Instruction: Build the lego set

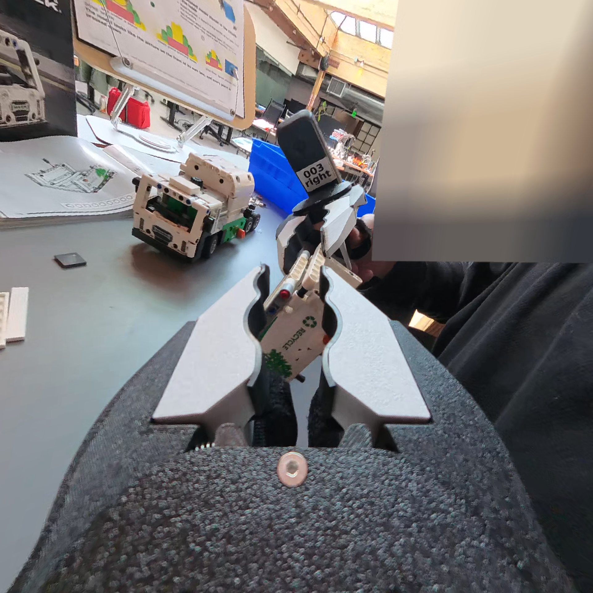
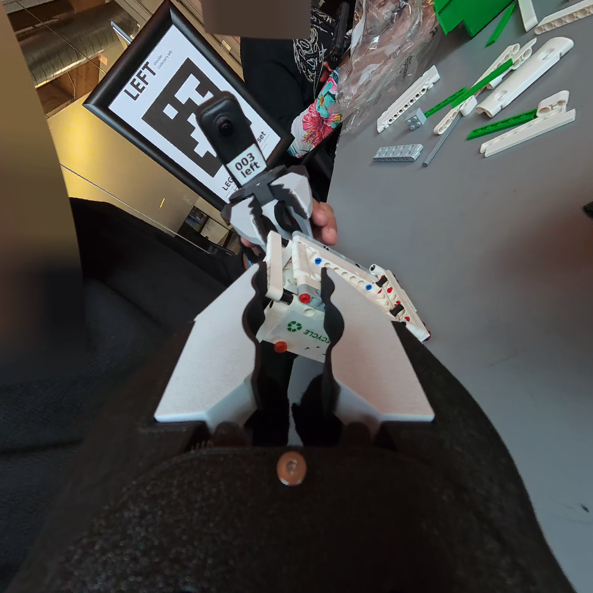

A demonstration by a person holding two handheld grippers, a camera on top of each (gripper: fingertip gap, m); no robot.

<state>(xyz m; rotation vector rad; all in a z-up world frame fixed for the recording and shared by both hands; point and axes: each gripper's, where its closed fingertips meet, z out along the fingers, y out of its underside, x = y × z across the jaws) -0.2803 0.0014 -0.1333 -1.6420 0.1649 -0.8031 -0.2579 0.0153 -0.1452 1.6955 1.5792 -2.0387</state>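
Note:
A white lego sub-assembly (image 1: 293, 337) with green decals, white beams and red and blue pins is held in the air over the table edge between both grippers. My left gripper (image 1: 293, 279) is shut on its panel end. My right gripper (image 2: 292, 279) is shut on the same sub-assembly (image 2: 298, 324). Each gripper shows in the other's view at the far end: the right gripper (image 1: 309, 250) and the left gripper (image 2: 279, 234). A part-built white and green lego truck (image 1: 192, 211) stands on the grey table (image 1: 96, 288) to the left.
An open instruction booklet (image 1: 64, 179), a set box (image 1: 32, 64), a sheet on a stand (image 1: 160, 48) and a blue bin (image 1: 276, 173) stand behind the truck. Loose white beams (image 2: 407, 99), green plates (image 2: 500, 123), a grey beam (image 2: 398, 152) and a plastic bag (image 2: 385, 48) lie on the table (image 2: 481, 288). Less than 4 cm separates the two grippers' tips.

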